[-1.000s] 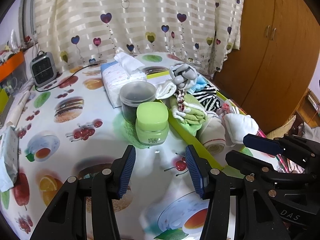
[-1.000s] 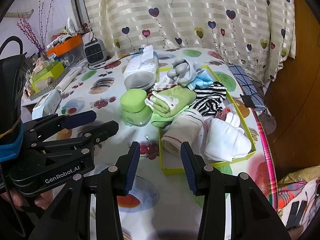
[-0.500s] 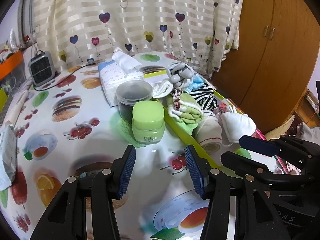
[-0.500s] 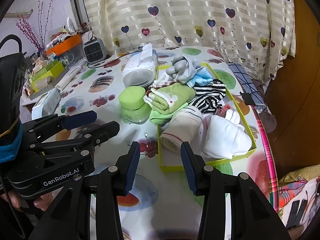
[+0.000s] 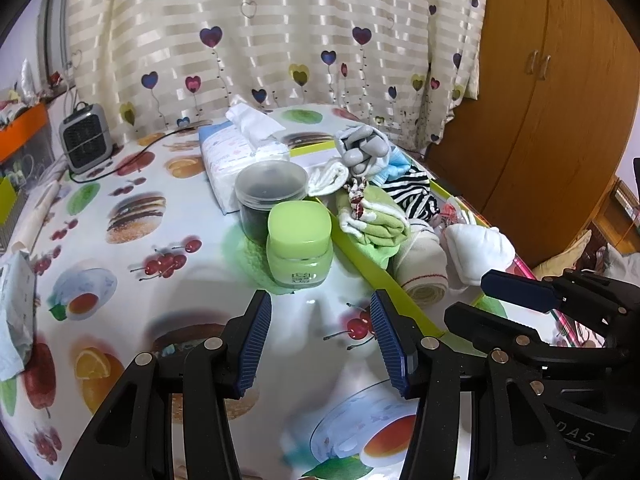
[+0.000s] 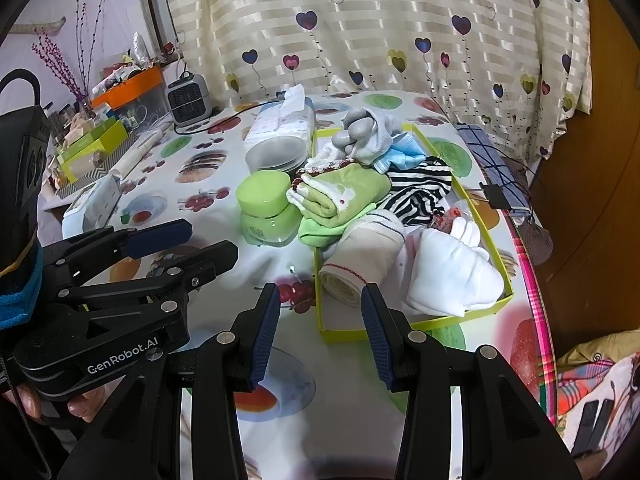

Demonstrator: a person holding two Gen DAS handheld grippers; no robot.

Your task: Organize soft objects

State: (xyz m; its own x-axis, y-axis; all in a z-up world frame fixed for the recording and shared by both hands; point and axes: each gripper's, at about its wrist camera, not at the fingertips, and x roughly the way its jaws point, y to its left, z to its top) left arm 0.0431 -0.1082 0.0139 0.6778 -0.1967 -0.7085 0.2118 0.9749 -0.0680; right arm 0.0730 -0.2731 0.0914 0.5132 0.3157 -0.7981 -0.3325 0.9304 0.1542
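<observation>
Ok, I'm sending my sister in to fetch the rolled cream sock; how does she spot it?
Find the yellow-green tray on the fruit-print table. At its near left corner lies the rolled cream sock, left of the white sock bundle. Only it has a thin red stripe.

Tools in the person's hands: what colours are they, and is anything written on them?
Both the left tool and right tool are black plastic with silver rivets and ribbed blue pads. White "GenRobot.AI" lettering marks the left one's side.
</observation>
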